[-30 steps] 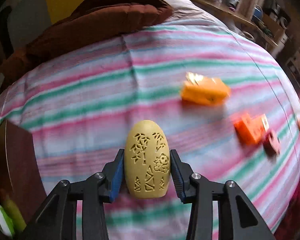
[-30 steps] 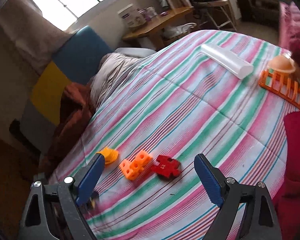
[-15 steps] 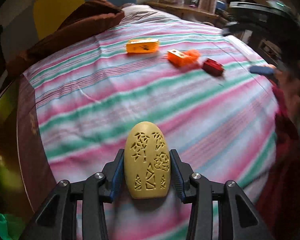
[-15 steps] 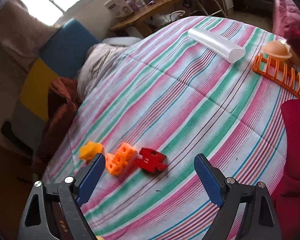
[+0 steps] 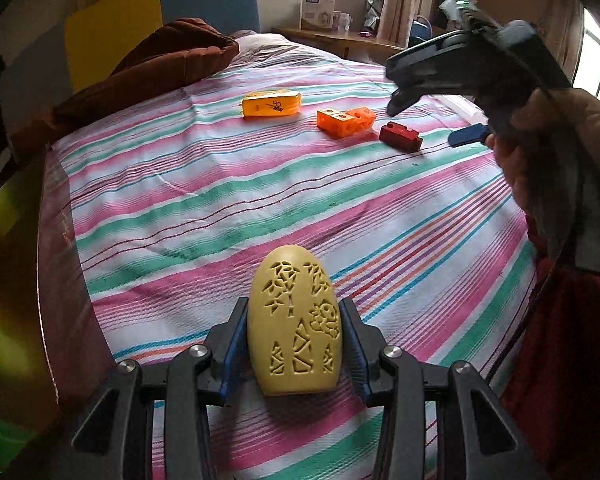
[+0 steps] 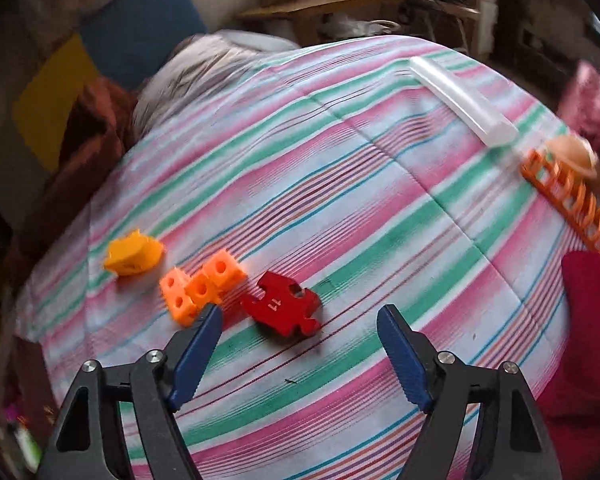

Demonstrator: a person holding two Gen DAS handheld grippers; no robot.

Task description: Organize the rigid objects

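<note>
The left gripper [image 5: 294, 344] clamps a yellow carved egg-shaped piece [image 5: 295, 324] low over the striped bedspread [image 5: 220, 184]. The right gripper [image 6: 300, 356] hangs wide open, empty, just above the red puzzle piece [image 6: 282, 304] beside the orange cube block [image 6: 198, 284].

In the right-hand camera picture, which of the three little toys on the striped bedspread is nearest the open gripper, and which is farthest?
From the right gripper:
1. Red puzzle piece, just ahead, between the fingers' lines.
2. Orange cube block, ahead-left, by the left fingertip; nearly as close as the red piece.
3. Yellow-orange block, farthest left.
</note>
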